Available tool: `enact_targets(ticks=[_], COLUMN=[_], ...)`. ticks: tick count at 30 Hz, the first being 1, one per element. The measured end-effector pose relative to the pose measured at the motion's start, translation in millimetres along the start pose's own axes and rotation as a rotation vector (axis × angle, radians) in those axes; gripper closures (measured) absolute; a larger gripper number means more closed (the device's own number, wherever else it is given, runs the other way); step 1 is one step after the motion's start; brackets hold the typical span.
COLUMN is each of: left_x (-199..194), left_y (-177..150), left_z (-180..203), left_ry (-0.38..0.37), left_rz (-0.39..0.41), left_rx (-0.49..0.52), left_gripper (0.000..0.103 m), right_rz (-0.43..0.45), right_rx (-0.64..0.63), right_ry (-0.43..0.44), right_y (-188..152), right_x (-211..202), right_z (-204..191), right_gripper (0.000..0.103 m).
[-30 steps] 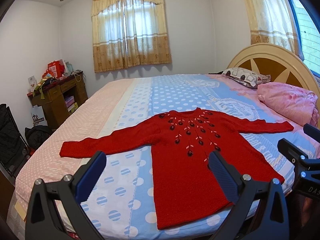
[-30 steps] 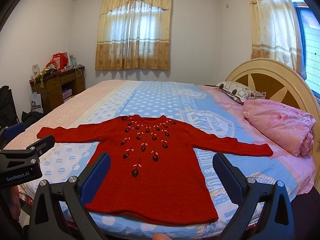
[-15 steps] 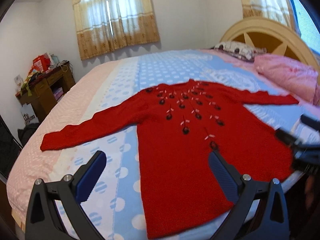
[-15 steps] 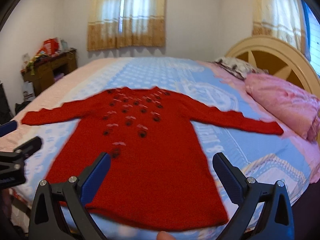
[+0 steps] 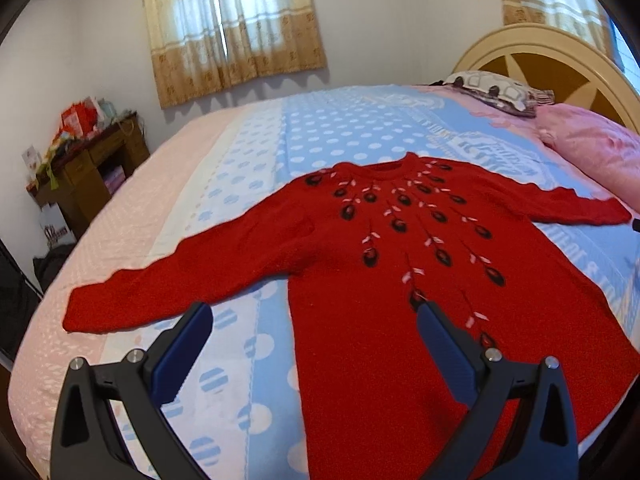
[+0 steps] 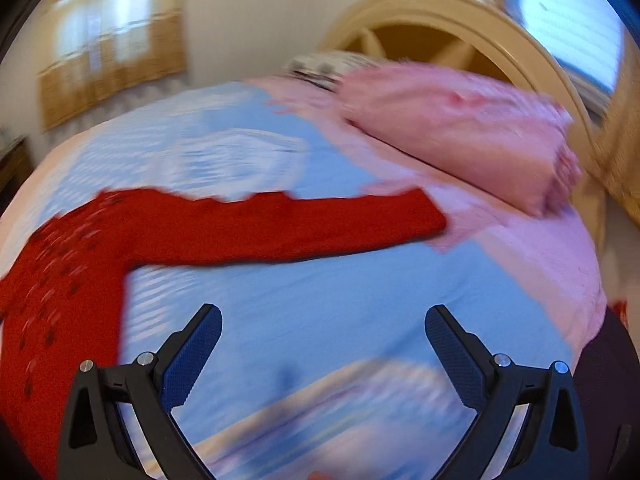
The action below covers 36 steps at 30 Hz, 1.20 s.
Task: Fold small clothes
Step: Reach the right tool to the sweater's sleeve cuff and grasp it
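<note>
A red sweater (image 5: pixel 400 280) lies flat in the middle of the frame on the bed (image 5: pixel 320 128), both sleeves stretched out. The left gripper (image 5: pixel 314 330) is spread wide and holds nothing. The right gripper (image 6: pixel 322 334) is spread wide too, low in its blurry frame, below one sleeve (image 6: pixel 280 224)

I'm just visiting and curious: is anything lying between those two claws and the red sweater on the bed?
Nothing visible. The left claw is open right over the red sweater. The right claw, also open, has only bare bedsheet before the sleeve. The pink pillow lies beyond, off to the side.
</note>
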State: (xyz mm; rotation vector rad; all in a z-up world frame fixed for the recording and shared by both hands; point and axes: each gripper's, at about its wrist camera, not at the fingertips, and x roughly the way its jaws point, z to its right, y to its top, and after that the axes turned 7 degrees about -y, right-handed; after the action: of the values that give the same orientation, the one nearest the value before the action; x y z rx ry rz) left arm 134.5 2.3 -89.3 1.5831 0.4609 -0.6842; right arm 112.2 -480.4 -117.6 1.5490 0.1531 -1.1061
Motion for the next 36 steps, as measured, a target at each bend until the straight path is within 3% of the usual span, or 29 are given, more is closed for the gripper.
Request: enact_targets(ticks=[2,8,17,18,19,20,23,29,36], left_x=[10,30,51,52,55,55,52,43,37], left_y=[4,9,14,13,15,15,15,17,13], left_z=[-6,-21,-35,-35,-37,-37,-38,-45,-59], left_ry=[0.012,0.060,0.083,0.081,0.079,0.078,0.075,0.081,0.066], left_rz=[-0.019,-0.057,-0.094,-0.099,-0.101,-0.102,-0.096,-0.069,-0.057], left_rx=[-0.011,-0.028,-0.064,-0.067,-0.068,-0.068,-0.062,-0.069,-0.093], left_gripper=[0.000,0.000,0.000,0.000,0.000,0.000,0.000,0.000,0.000], right_rz=[-0.035,-0.119,-0.215,-0.205,-0.198,-0.192,-0.183,-0.104,0.020], right_rx=[0.076,0.151,0.113,0.088,0.069,0.056,0.052,0.006,-0.107], right_ry=[-0.031,-0.083,-0.130,-0.145,-0.144,-0.141,-0.113,-0.075,-0.002], right_y=[15,50,75,76,77,78,82,99,122], right_x=[23,82,147,149,150,151,148,118,61], right_z=[25,61,60,55,51,48,43,17,-52], right_gripper=[0.002,0.017,0.031,0.040,0.050,0.068,0.088,0.091,0.092])
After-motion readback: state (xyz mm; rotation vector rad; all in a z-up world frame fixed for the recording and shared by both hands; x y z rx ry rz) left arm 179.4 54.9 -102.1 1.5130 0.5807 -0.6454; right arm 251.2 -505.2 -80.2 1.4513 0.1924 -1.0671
